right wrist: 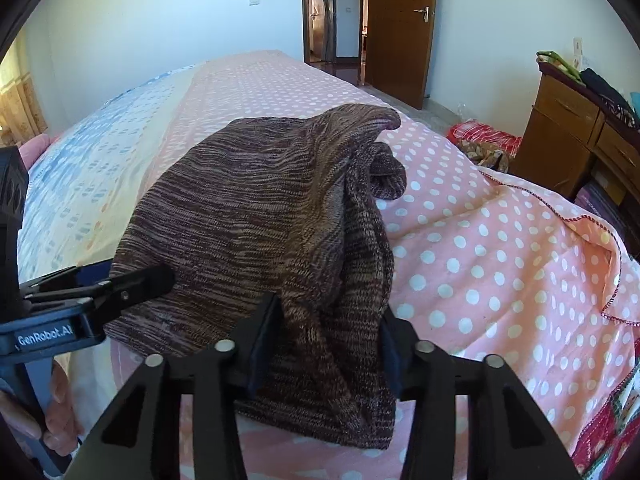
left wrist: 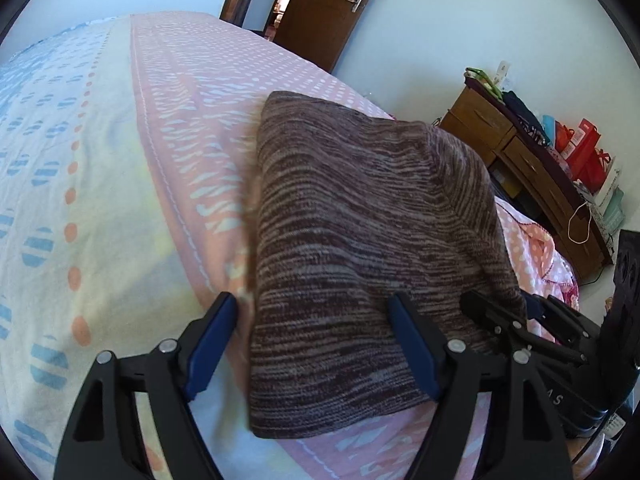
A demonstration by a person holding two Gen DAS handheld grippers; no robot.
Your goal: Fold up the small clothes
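A brown-and-pink marled knit garment [left wrist: 360,220] lies folded on the bed, its right side bunched into a thick ridge [right wrist: 352,216]. My left gripper [left wrist: 314,344] stands wide open at the garment's near left corner. One blue pad [left wrist: 216,340] is beside the garment's left edge and the other [left wrist: 412,344] rests over the fabric. My right gripper [right wrist: 326,344] is at the near right corner, where the bunched ridge fills the gap and touches both pads. In the right wrist view, the left gripper [right wrist: 108,276] shows at the left edge on the fabric. The right gripper [left wrist: 520,312] shows low right in the left wrist view.
The bed carries a blue, cream and pink patterned sheet [left wrist: 120,160] and a pink polka-dot blanket [right wrist: 480,240] to the right. A wooden dresser [right wrist: 560,128] with bags on top stands beyond the bed's right side, a brown door [right wrist: 400,32] behind. A hand [right wrist: 60,420] holds the left gripper.
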